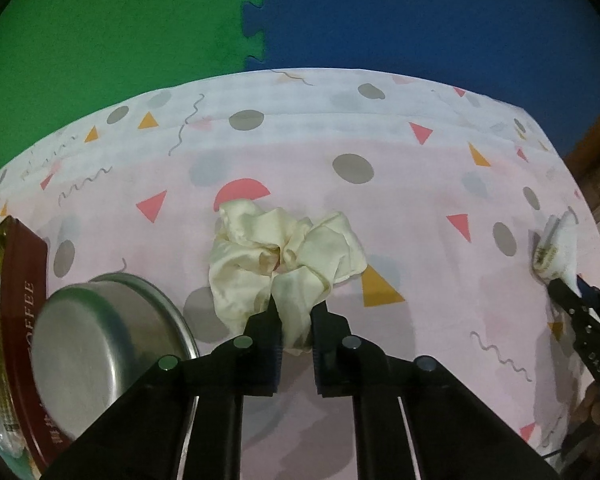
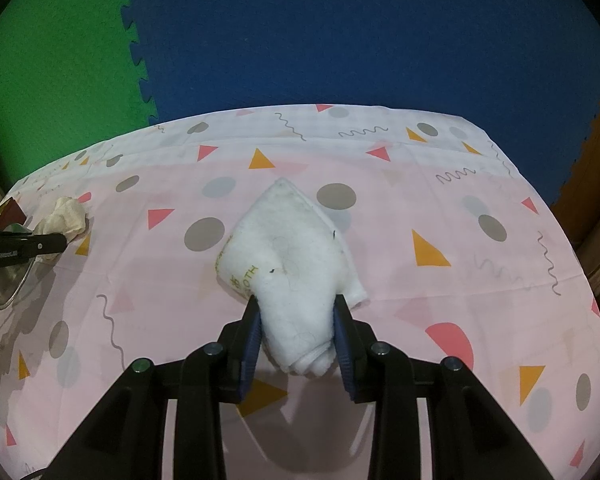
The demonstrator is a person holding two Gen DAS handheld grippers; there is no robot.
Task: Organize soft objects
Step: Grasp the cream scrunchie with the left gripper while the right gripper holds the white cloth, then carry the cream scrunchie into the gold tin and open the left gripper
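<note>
the cream scrunchie [image 1: 284, 256], a ruffled ring of satiny, creased fabric, lies on the tablecloth [image 1: 420, 208] near the middle of the left wrist view, its near fold pinched between the black fingers of the left gripper [image 1: 293, 308], which is clenched on that fold. no earlier view is there to compare. in the right wrist view the same scrunchie [image 2: 66, 216] shows small at the far left edge, beside the left gripper's arm, which carries white lettering too blurred to read.

the white cloth [image 2: 296, 264], a fluffy folded towel tapering to a point away from the camera, has yellow stitched letters along its left edge; only "oth" reads clearly. the right gripper [image 2: 296, 320] grasps its rolled near end, blue ribbed pads pressing on both sides, jaws partly apart around the bulk. from the left view that cloth [image 1: 558, 248] sits at the far right.

just left of the scrunchie stands a round brushed-metal tin [image 1: 100, 352], and beside it a dark red box [image 1: 22, 300] printed "coffee". the tablecloth is pale pink with grey dots, pink and orange triangles and squiggles. beyond it lie green [image 1: 100, 40] and blue [image 1: 420, 12] interlocking foam mats.
</note>
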